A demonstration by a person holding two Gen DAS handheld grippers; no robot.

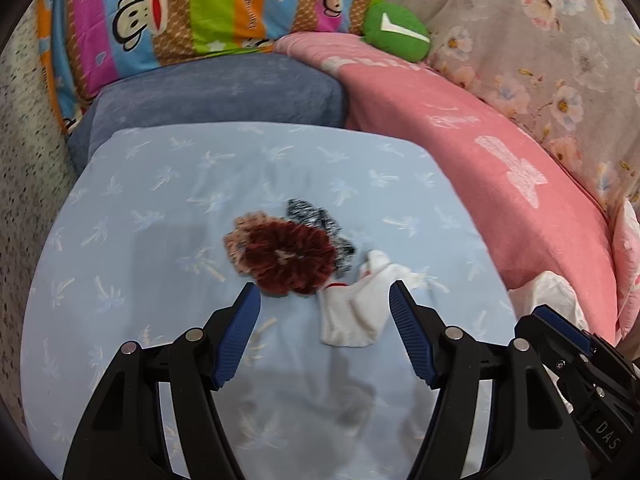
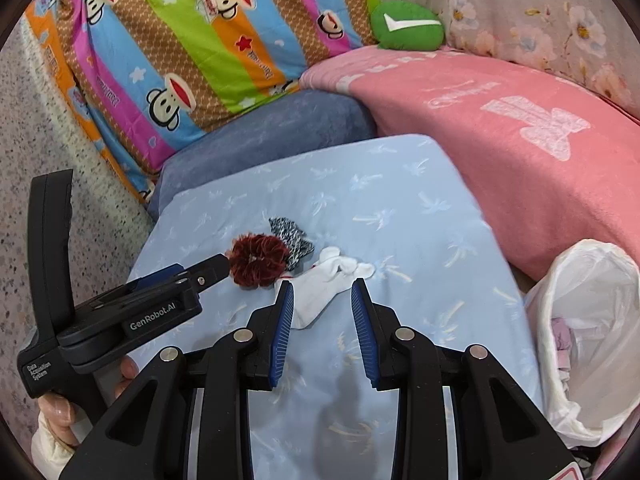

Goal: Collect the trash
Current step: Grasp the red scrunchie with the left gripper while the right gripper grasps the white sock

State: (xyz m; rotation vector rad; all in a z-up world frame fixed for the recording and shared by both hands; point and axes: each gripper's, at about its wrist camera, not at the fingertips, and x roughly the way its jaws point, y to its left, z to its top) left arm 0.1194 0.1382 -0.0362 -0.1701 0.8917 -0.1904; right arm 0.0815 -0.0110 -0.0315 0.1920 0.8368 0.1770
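Both hand-held grippers hover released over a small pile on the light blue pillow.

The left hand-held gripper (image 1: 324, 296) has its jaws spread wide, nothing between them; ahead lie the dark red scrunchie (image 1: 290, 260) and the crumpled white tissue (image 1: 356, 300), touching each other. The right hand-held gripper (image 2: 322, 288) is likewise unclenched and empty, its tips just short of the tissue (image 2: 320, 284). A black-and-white patterned scrunchie (image 2: 291, 240) lies partly under the red one (image 2: 258, 260). The light blue pillow (image 2: 400, 216) rests against a grey-blue cushion (image 2: 260, 140) and a pink blanket (image 2: 520, 140). A white plastic bag (image 2: 584, 340) stands open at the pillow's right edge, with some contents inside. A green plush (image 2: 408, 26) sits behind, beside the striped monkey-print pillow (image 2: 180, 40).
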